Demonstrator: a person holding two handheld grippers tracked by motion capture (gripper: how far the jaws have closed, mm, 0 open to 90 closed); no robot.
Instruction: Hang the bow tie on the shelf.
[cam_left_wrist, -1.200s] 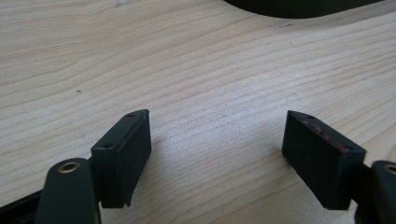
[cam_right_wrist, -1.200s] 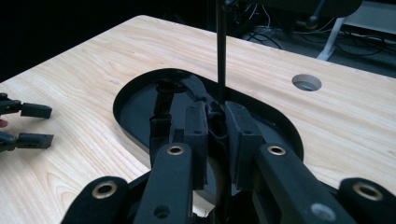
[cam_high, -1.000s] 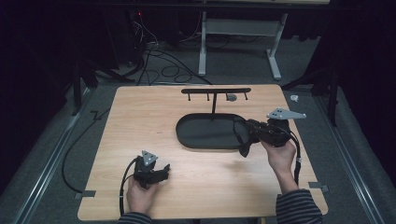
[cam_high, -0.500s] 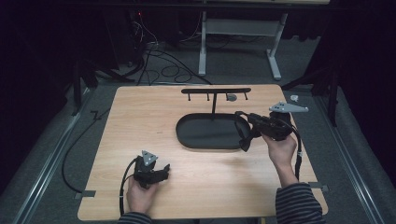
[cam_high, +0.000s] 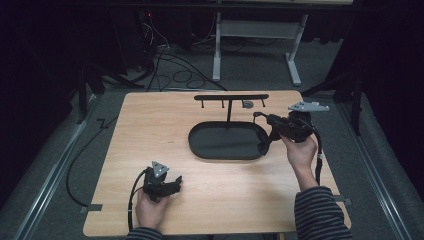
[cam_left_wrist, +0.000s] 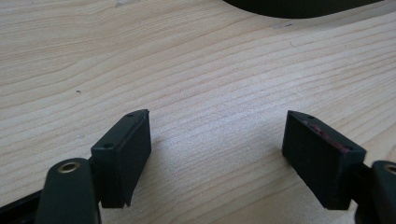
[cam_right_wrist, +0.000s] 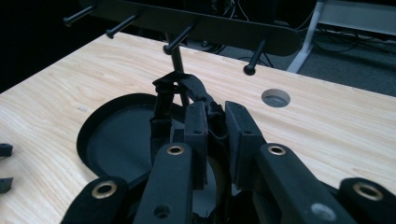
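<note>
My right gripper (cam_high: 264, 120) hovers over the right end of the black oval tray (cam_high: 200, 146), shut on a black strap-like object (cam_high: 265, 142) that dangles toward the tray rim. In the right gripper view the strap (cam_right_wrist: 180, 86) loops up between the closed jaws of my right gripper (cam_right_wrist: 215, 112), just in front of the rack's post. The black rack (cam_high: 230, 97) with several pegs (cam_right_wrist: 252, 65) rises from the tray's far side. My left gripper (cam_high: 175, 183) rests on the table near the front edge, open, with bare wood between its jaws in the left gripper view (cam_left_wrist: 217, 135).
A round hole (cam_right_wrist: 275, 98) is cut into the wooden table (cam_high: 150, 125) behind the rack. A cable trails from the left gripper off the table's left side. Dark floor, cables and a desk frame lie beyond the far edge.
The right gripper has carried the strap away from the person, from the tray's right rim toward the right end of the rack. The left gripper has stayed put.
</note>
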